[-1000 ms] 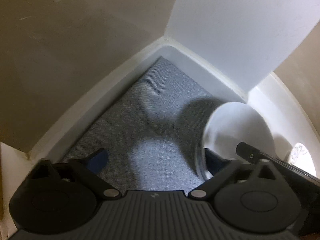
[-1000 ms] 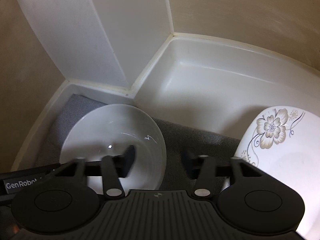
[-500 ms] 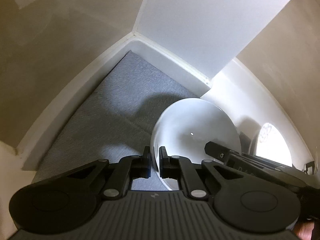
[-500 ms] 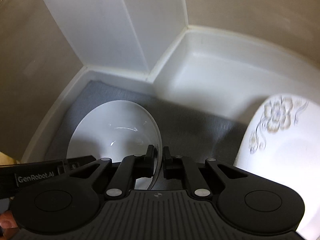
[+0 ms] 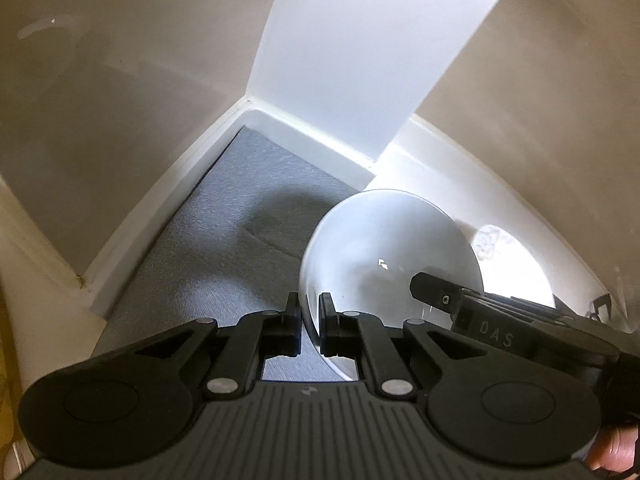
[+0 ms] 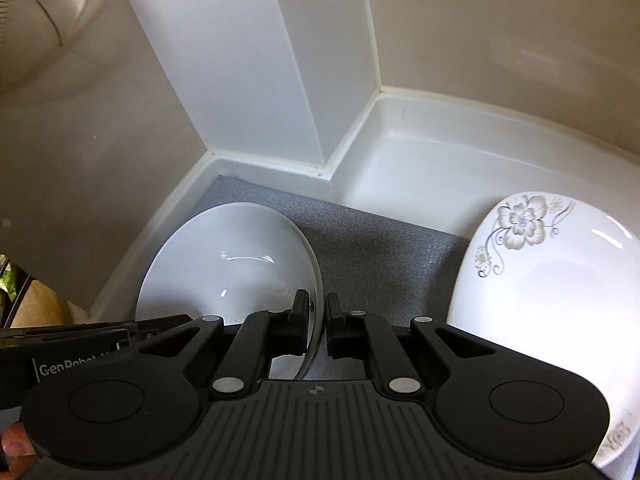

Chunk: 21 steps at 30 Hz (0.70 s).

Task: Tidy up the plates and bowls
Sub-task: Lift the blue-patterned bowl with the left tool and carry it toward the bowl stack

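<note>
- Nearest the lenses, both tools grip one plain white bowl (image 5: 390, 256): the left gripper (image 5: 310, 320) pinches the bowl's left rim between nearly closed fingers (image 5: 292, 322), one inside the rim and one outside.
- The right gripper (image 6: 318, 320) clamps the opposite, right rim of the same bowl (image 6: 236, 264) in the same way, its fingers (image 6: 334, 326) pressed onto the thin edge.
- Each tool shows in the other's view: the right one enters the left wrist view from the lower right, above a bit of the person's hand (image 5: 612, 454).
- The bowl is tilted, its hollow turned toward the cameras, over a gray textured mat (image 5: 224, 240) that lines the cabinet floor; whether its base touches the mat cannot be told.
- To the bowl's left the mat lies bare up to the white raised lip (image 5: 160, 196) along the beige side wall.
- To its right, across a strip of bare mat (image 6: 384, 252), a white plate with a flower print (image 6: 552, 280) leans on edge, apart from the bowl.
- Farther back, a white upright divider (image 6: 248, 60) rises from the lip, with a bare white floor section (image 6: 440, 172) beyond the mat to its right and the beige back wall (image 6: 500, 28) behind.
</note>
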{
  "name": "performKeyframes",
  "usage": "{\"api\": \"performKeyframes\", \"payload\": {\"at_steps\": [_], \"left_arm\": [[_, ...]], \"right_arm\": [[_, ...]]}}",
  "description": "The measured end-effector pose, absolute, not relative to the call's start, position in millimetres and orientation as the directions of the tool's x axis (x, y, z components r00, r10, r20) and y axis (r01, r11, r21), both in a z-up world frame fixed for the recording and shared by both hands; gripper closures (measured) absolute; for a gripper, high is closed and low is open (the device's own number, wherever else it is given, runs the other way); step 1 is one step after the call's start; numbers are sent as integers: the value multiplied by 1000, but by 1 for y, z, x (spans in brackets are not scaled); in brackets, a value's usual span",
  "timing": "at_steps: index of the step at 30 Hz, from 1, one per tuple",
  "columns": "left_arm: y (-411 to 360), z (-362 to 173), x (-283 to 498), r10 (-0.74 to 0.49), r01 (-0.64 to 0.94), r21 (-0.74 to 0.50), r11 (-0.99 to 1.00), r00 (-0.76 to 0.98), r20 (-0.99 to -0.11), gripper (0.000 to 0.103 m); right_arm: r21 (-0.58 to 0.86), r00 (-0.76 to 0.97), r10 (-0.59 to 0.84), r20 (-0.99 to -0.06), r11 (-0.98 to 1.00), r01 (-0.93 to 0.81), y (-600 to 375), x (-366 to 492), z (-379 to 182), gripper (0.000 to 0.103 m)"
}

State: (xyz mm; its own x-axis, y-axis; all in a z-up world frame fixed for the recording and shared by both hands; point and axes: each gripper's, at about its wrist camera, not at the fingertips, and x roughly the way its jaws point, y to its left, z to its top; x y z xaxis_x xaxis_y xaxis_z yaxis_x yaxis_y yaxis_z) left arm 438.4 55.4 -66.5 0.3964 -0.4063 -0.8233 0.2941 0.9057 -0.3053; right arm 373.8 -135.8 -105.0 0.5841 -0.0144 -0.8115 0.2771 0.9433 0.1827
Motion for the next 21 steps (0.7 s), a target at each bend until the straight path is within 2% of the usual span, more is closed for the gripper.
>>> {"api": "performKeyframes", "payload": {"at_steps": [21], "left_arm": [[55, -25, 362, -510, 445, -331, 833, 384, -770, 95]], "right_arm": [[130, 640, -150, -753, 921, 368, -113, 277, -49, 93]]}}
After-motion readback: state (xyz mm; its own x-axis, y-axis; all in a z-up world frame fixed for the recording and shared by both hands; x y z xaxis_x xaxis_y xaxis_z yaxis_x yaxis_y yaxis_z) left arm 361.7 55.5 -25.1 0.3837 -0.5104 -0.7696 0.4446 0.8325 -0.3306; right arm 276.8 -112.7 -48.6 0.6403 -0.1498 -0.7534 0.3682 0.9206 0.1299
